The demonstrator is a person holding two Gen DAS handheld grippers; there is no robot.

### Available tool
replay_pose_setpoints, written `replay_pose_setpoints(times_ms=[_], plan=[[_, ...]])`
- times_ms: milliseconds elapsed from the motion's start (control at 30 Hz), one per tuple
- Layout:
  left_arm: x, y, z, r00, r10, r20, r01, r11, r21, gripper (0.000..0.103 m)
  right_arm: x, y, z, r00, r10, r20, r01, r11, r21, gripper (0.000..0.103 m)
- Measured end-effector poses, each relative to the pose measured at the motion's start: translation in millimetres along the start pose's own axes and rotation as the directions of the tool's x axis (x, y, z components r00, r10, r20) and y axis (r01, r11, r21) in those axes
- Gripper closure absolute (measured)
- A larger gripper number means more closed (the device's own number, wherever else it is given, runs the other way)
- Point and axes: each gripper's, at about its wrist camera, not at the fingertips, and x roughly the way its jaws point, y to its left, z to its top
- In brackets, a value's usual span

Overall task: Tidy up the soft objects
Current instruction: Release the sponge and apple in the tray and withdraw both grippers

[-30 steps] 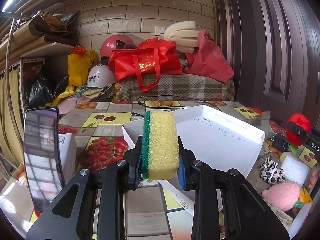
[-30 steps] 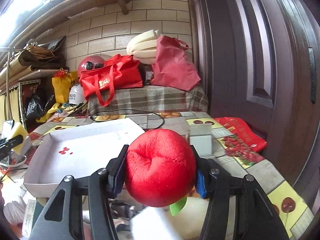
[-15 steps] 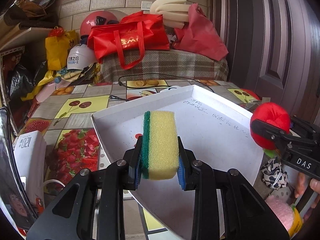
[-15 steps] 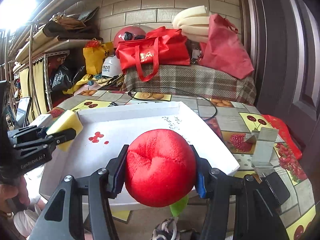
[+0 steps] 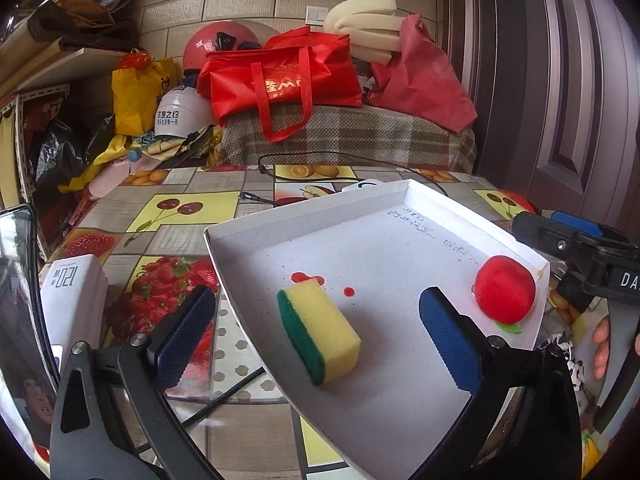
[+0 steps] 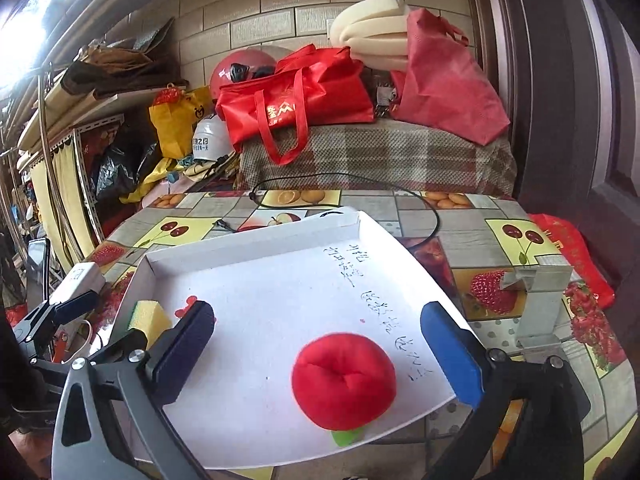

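Observation:
A yellow sponge with a green scouring side (image 5: pixel 320 332) lies in the white tray (image 5: pixel 304 216), between the open fingers of my left gripper (image 5: pixel 316 336). It also shows at the tray's left edge in the right wrist view (image 6: pixel 149 317). A red plush apple (image 6: pixel 344 380) with a green leaf rests near the tray's (image 6: pixel 248 244) front edge, between the open fingers of my right gripper (image 6: pixel 324 344). The apple (image 5: pixel 505 291) sits at the tray's right side in the left wrist view, with the right gripper (image 5: pixel 576 248) just beyond it.
The tray sits on a fruit-patterned tablecloth (image 6: pixel 480 236). A white charger block (image 5: pixel 74 292) and a phone (image 5: pixel 20 300) stand at the left. A black cable (image 6: pixel 400 192) runs behind the tray. A metal bracket (image 6: pixel 540 304) stands at the right. Red bags (image 5: pixel 280 80) and helmets are piled at the back.
Both grippers have opened. The sponge and the plush apple have left their jaws and now lie in the tray.

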Motion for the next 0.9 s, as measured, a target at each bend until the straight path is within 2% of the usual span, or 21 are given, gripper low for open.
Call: replay_pose_setpoints(times_ms=[200, 300, 400, 567, 667, 733, 800, 900], plan=[[-11, 3, -1, 0.998, 0.033, 0.053, -0.032, 0.999, -0.014, 0.000, -39, -14, 1, 0.997, 0.022, 0.074, -0.028, 0.996, 0.085, 0.000], [-23, 10, -3, 0.995, 0.023, 0.098, -0.019, 0.999, -0.040, 0.000, -74, -22, -11, 0.990, 0.022, 0.136, -0.034, 0.995, 0.088, 0.000], [-41, 18, -5, 0.990, 0.038, 0.138, -0.030, 0.998, -0.058, 0.000, -109, -35, -30, 0.984, -0.011, 0.176, -0.004, 0.996, 0.086, 0.000], [-72, 30, -11, 0.990, -0.042, 0.133, 0.050, 0.997, -0.057, 0.000, -140, -75, -68, 0.984, -0.046, 0.174, 0.016, 0.985, 0.172, 0.000], [-89, 38, -22, 0.992, -0.094, 0.089, 0.100, 0.993, -0.057, 0.000, -150, -98, -86, 0.983, -0.125, 0.133, 0.094, 0.972, 0.215, 0.000], [-96, 41, -32, 0.994, -0.100, 0.037, 0.102, 0.993, -0.057, 0.000, -152, -111, -93, 0.978, -0.189, 0.088, 0.164, 0.958, 0.235, 0.000], [-98, 42, -42, 0.992, -0.118, -0.038, 0.116, 0.992, -0.056, 0.000, -148, -121, -98, 0.980, -0.194, 0.037, 0.180, 0.953, 0.243, 0.000], [-94, 43, -60, 0.972, -0.171, -0.158, 0.161, 0.984, -0.076, 0.000, -139, -118, -107, 0.988, -0.149, -0.025, 0.151, 0.965, 0.212, 0.000]])
